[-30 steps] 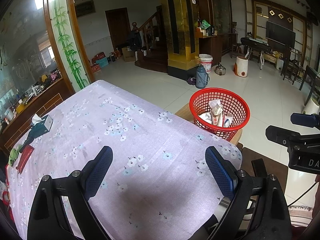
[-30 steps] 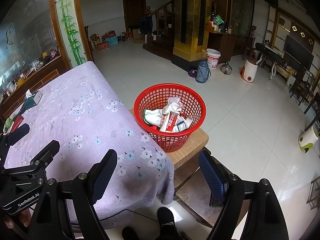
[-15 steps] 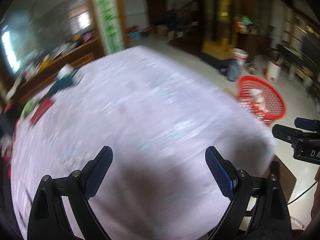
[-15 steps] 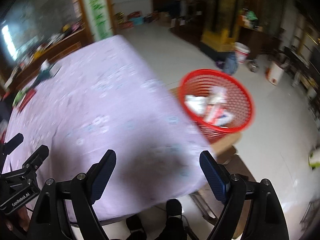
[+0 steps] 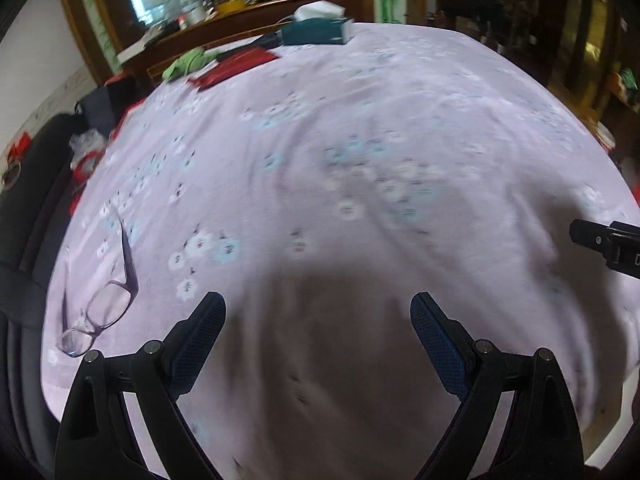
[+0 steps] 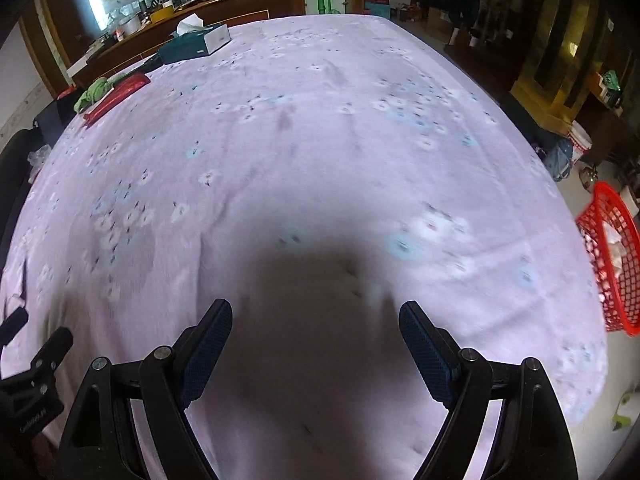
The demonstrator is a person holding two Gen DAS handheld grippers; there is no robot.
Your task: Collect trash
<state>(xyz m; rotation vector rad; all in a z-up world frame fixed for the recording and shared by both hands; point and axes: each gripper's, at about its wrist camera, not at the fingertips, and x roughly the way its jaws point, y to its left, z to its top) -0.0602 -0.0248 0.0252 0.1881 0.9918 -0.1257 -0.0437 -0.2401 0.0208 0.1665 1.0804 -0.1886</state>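
Observation:
My left gripper [image 5: 318,312] hangs open over the near part of a table under a lilac flowered cloth [image 5: 360,140], with nothing between its fingers. My right gripper [image 6: 316,318] is open too, over the same cloth [image 6: 320,120], and holds nothing. The red mesh basket [image 6: 612,264] with white trash in it shows at the right edge of the right wrist view, beside the table's corner. A flat red packet [image 6: 116,96] and a green crumpled item [image 6: 94,92] lie at the far left of the table. The same red packet [image 5: 236,66] and green item [image 5: 186,62] appear in the left wrist view.
A pair of glasses [image 5: 100,304] lies near the table's left edge. A teal tissue box [image 6: 196,42] stands at the far end. A dark chair [image 5: 28,184] is at the left. The right gripper's body [image 5: 608,244] pokes in from the right.
Both grippers have swung left, away from the basket and over the tabletop. The basket has gone from the middle to the right edge of the right wrist view and out of the left one.

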